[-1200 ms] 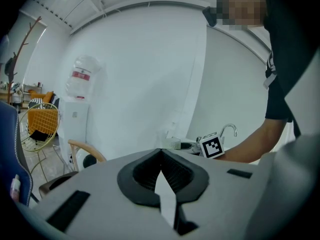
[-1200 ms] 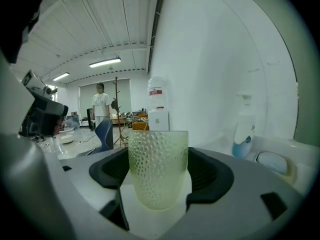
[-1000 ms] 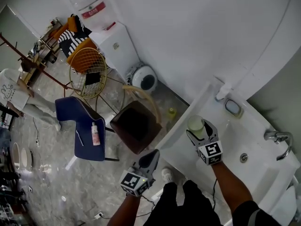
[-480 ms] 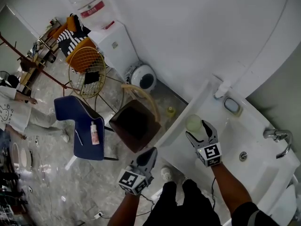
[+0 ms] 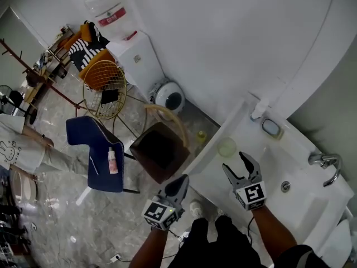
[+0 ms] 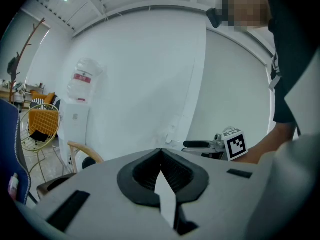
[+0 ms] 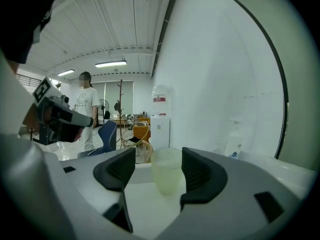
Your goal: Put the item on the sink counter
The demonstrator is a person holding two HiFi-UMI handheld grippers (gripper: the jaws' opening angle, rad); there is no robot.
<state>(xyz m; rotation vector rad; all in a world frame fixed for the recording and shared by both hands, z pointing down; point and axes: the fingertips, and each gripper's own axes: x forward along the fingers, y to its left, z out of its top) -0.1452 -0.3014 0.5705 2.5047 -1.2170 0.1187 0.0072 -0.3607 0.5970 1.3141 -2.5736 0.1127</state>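
The pale green translucent cup (image 5: 226, 147) stands upright on the white sink counter (image 5: 215, 169), near its left end. My right gripper (image 5: 235, 161) sits just behind the cup, drawn back from it, and its jaws are closing with nothing between them. In the right gripper view the cup (image 7: 166, 170) stands a little beyond the pads of the right gripper (image 7: 159, 160), touching neither one. My left gripper (image 5: 179, 184) hangs shut and empty off the counter's front, above the floor; the left gripper (image 6: 160, 154) shows its jaws meeting.
A soap dish (image 5: 270, 127) and a white bottle (image 5: 257, 111) stand at the back of the counter, with the faucet (image 5: 323, 163) and basin drain (image 5: 285, 186) to the right. A wooden chair (image 5: 162, 147), a blue chair (image 5: 95, 152) and a water dispenser (image 5: 136, 54) are to the left.
My right gripper has let go of the cup and pulled back toward me. The cup stays on the counter. The left gripper has barely moved.
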